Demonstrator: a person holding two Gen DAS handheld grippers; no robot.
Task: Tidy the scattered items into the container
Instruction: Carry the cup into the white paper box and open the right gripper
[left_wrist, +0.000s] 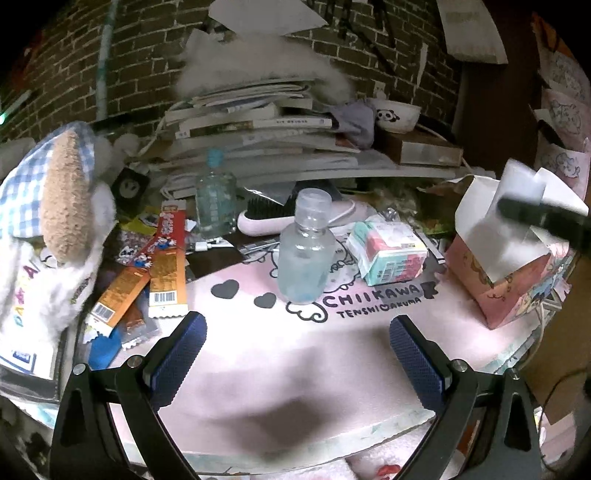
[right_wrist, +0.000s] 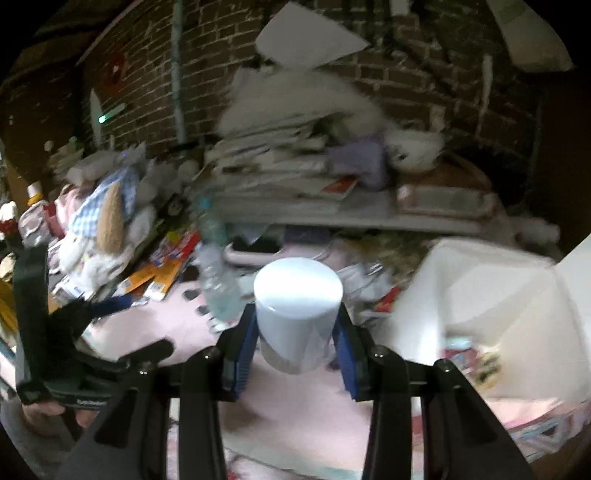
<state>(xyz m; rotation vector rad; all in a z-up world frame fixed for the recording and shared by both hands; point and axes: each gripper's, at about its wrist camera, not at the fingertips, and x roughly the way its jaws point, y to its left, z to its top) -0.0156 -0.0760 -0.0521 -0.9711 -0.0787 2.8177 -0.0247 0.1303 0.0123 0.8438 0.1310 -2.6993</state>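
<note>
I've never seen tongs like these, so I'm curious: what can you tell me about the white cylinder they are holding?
The white cylindrical jar looks like smooth, glossy plastic with a flat round top. It stands upright, clamped between the blue ribbed pads of the right gripper, whose jaws press on its lower sides. It is held above the pink mat, beside the open white-lined box. Blur hides any label.

Motion-blurred book pile (right_wrist: 280, 155); box (right_wrist: 476, 295) cut off at right.

Dark brick wall (left_wrist: 147, 55) behind; pale vertical pipe (left_wrist: 103, 62) on it; dim light.
</note>
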